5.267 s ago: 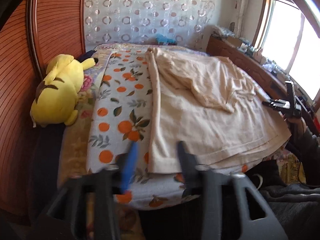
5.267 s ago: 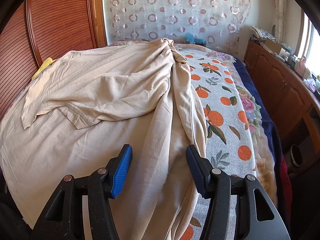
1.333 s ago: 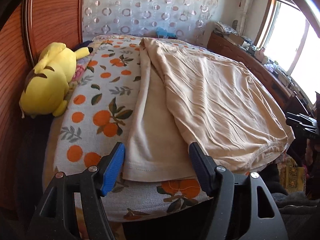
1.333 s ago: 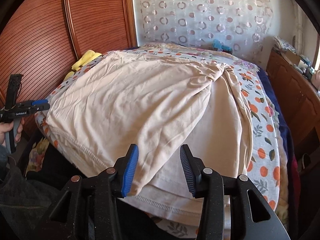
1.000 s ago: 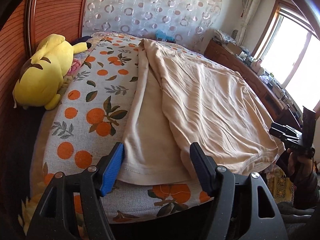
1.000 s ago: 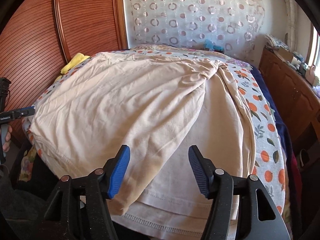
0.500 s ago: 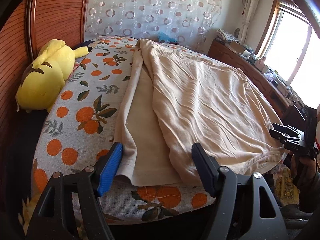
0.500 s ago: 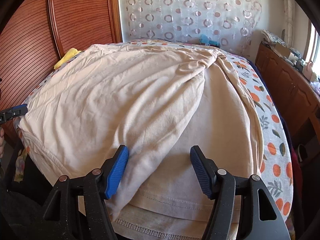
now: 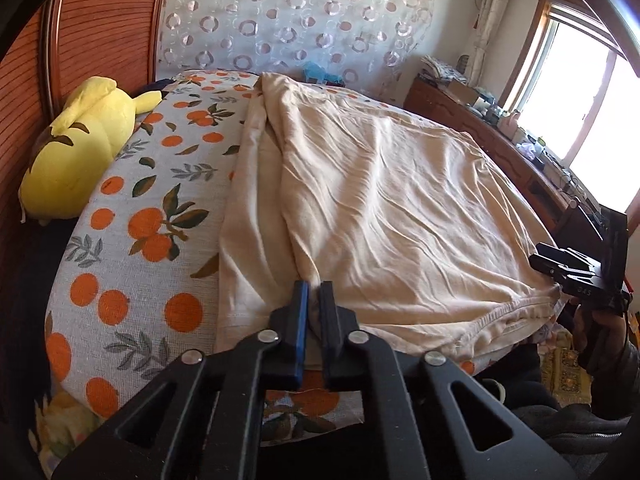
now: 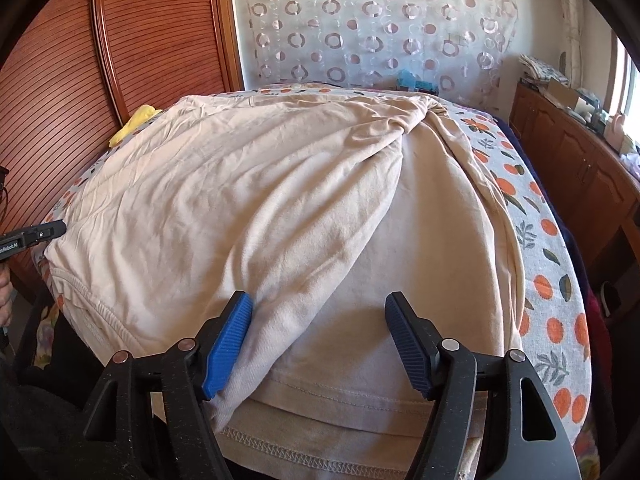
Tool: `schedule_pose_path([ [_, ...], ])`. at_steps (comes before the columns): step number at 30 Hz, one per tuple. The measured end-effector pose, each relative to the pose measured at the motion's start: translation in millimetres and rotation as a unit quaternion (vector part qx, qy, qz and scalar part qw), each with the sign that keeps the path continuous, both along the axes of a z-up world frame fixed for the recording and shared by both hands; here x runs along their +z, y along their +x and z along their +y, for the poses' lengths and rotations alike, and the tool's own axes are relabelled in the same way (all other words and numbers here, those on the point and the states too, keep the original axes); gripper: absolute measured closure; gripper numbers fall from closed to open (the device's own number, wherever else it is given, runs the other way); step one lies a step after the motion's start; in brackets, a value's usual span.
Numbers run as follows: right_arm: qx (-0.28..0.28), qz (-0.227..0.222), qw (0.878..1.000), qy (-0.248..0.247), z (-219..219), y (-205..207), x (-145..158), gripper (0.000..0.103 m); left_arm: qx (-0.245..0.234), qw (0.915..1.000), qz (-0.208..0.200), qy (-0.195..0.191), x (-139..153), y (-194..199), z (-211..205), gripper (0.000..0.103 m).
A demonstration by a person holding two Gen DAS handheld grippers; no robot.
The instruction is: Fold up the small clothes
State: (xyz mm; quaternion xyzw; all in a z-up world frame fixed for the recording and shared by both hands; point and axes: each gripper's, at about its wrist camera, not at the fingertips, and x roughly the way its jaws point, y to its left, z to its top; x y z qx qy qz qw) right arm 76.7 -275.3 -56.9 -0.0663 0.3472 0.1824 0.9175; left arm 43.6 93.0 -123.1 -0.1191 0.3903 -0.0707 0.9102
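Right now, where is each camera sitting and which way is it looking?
Left wrist: rides the left gripper, looking down the bed; gripper shut on the beige shirt; right gripper and its hand at right.
Right wrist: rides the right gripper, jaws opening over the shirt's hem; left gripper at the left edge.
Both share the shirt, the orange-print blanket, the circle-pattern curtain.

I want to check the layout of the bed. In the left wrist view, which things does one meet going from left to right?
Yellow plush toy → orange-print bedspread → beige garment, pinched at its near edge by the shut left gripper → right gripper → window.
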Motion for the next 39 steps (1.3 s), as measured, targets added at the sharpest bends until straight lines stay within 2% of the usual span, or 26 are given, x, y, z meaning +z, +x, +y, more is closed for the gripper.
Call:
schedule_pose_path([
  [3, -0.005, -0.002, 1.000, 0.009, -8.3, -2.2, 2.5, 0.032, -0.019, 0.9995, -0.018, -0.018, 15.8, 1.3, -9.5, 0.099],
  [6, -0.014, -0.009, 1.000, 0.019, -19.5, -5.6, 8.3, 0.032, -0.051, 0.9978, -0.040, -0.015, 38.4, 7.5, -28.4, 0.099],
  [10, -0.023, -0.020, 0.999, 0.035, -35.4, -10.8, 14.7, 0.032, -0.073, 0.9958, -0.053, 0.017, 58.8, 14.4, -49.9, 0.099],
  [12, -0.028, -0.022, 0.999, 0.039, -41.6, -12.2, 15.5, 0.032, -0.065, 0.9967, -0.040, 0.027, 58.2, 16.2, -46.9, 0.099],
  [15, -0.025, -0.021, 0.998, 0.045, -46.4, -14.2, 13.4, 0.031, -0.029, 0.9973, -0.015, 0.066, 47.1, 14.9, -33.8, 0.099],
  [17, -0.019, -0.018, 0.999, 0.045, -44.1, -14.8, 9.5, 0.031, -0.011, 0.9977, 0.006, 0.067, 36.0, 13.8, -19.9, 0.099],
  [18, -0.017, -0.016, 0.999, 0.044, -40.8, -15.6, 7.8, 0.031, -0.005, 0.9974, 0.017, 0.069, 30.5, 14.5, -15.5, 0.097],
  [21, -0.008, -0.013, 0.999, 0.043, -33.0, -13.2, 5.2, 0.031, 0.020, 0.9952, 0.032, 0.090, 17.9, 12.2, -4.6, 0.059],
  [25, 0.002, -0.012, 0.999, 0.040, -26.0, -12.6, 3.0, 0.031, 0.044, 0.9923, 0.045, 0.106, 3.5, 8.5, 3.5, 0.057],
  [26, 0.003, -0.011, 0.999, 0.039, -26.8, -10.7, 3.3, 0.031, 0.044, 0.9923, 0.037, 0.109, 2.5, 6.3, 4.0, 0.056],
  [29, 0.006, -0.012, 0.999, 0.036, -26.6, -10.7, 3.0, 0.031, 0.052, 0.9913, 0.032, 0.117, -0.3, 5.9, 6.2, 0.046],
  [36, 0.005, -0.009, 0.999, 0.037, -25.3, -12.4, -0.3, 0.031, 0.081, 0.9925, 0.024, 0.089, -1.1, -2.9, 27.2, 0.045],
  [39, 0.004, -0.009, 0.999, 0.037, -25.3, -11.6, -2.1, 0.031, 0.079, 0.9948, 0.019, 0.061, -0.3, -5.1, 29.0, 0.045],
])
